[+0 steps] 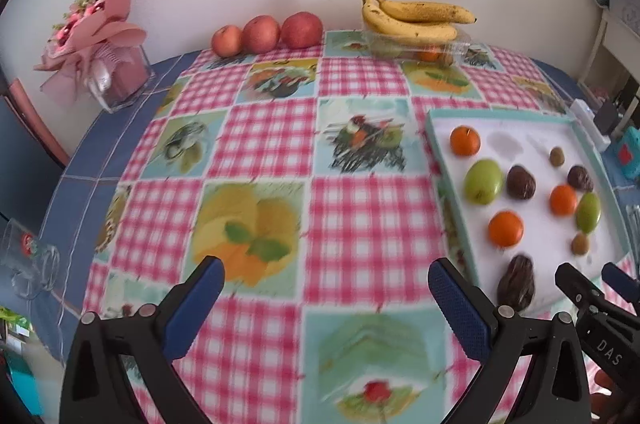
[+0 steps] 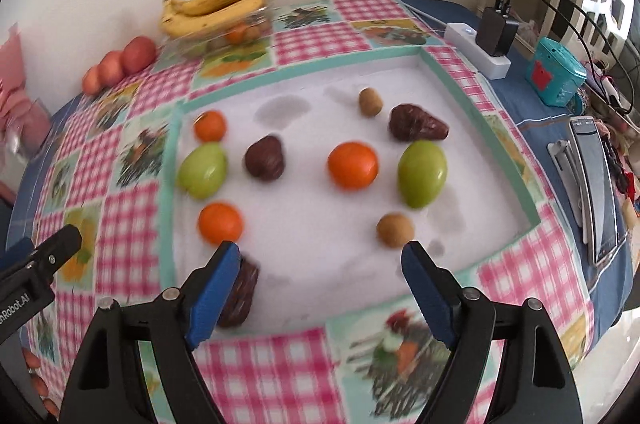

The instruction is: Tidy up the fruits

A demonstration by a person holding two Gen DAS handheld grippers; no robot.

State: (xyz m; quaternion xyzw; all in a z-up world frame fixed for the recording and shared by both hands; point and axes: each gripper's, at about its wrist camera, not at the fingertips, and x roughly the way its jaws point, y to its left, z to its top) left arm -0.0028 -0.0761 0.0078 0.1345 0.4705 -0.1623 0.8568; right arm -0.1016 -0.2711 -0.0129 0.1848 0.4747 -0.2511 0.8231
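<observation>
From the left wrist view we look from above the near edge of the bench [image 1: 272,152] toward its far edge and the wall, fairly high, with the white tray [image 1: 520,128] off to the right side. From the right wrist view we sit lower and nearer, looking down over the tray [image 2: 304,224] toward the bench's far right corner. Both views share the tray, the bananas [image 1: 412,14] [image 2: 216,4] and the apples [image 1: 266,32] [image 2: 120,64] along the far edge. Each view catches the other tool's fingers [image 1: 580,292] [image 2: 60,244] at its side.
</observation>
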